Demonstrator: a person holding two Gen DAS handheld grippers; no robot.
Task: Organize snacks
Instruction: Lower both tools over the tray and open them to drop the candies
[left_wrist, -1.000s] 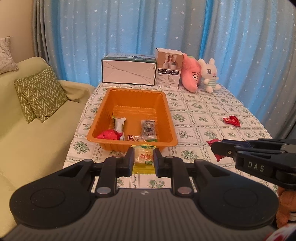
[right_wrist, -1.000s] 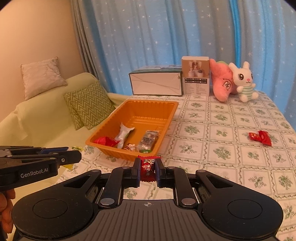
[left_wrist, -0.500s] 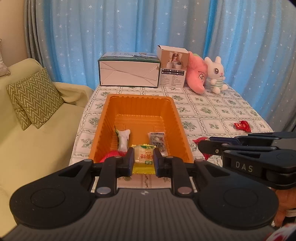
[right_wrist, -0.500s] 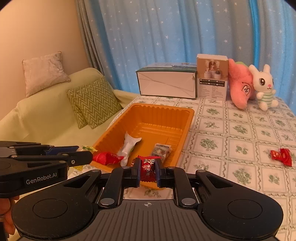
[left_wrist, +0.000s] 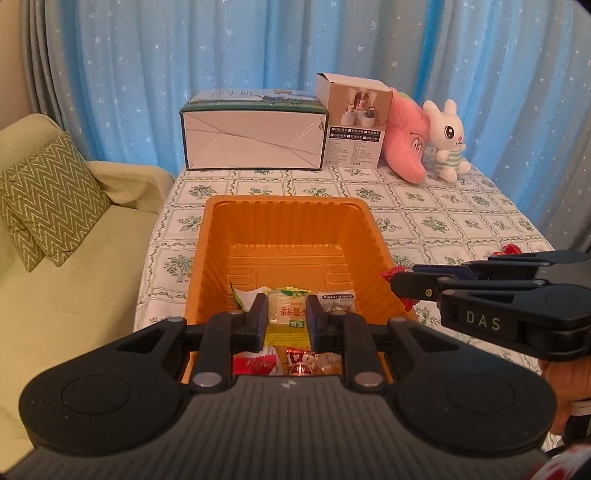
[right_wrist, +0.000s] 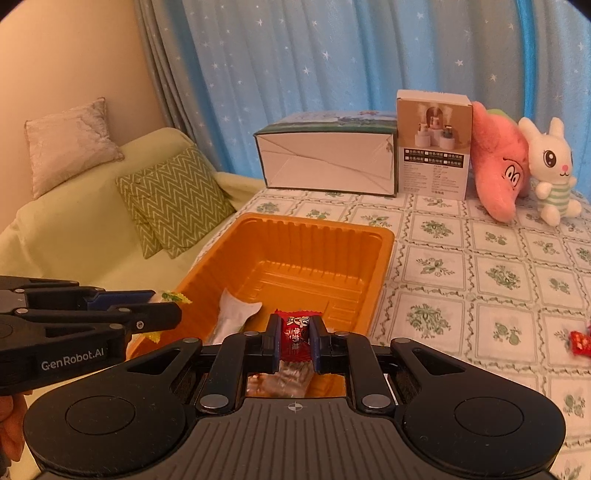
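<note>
An orange tray sits on the floral tablecloth with several wrapped snacks at its near end. My left gripper is shut on a yellow snack packet and hangs over the tray's near end. My right gripper is shut on a red candy, also above the tray's near part. In the right wrist view the left gripper comes in from the left with the yellow packet's edge showing. In the left wrist view the right gripper comes in from the right. A white wrapper lies in the tray.
One red candy lies on the tablecloth at the right. A large white box, a small box, a pink plush and a white rabbit plush stand at the far edge. A green sofa with cushions is on the left.
Both grippers have moved forward over the tray's near end, each still holding its snack. The tray looks larger and closer in both views.
</note>
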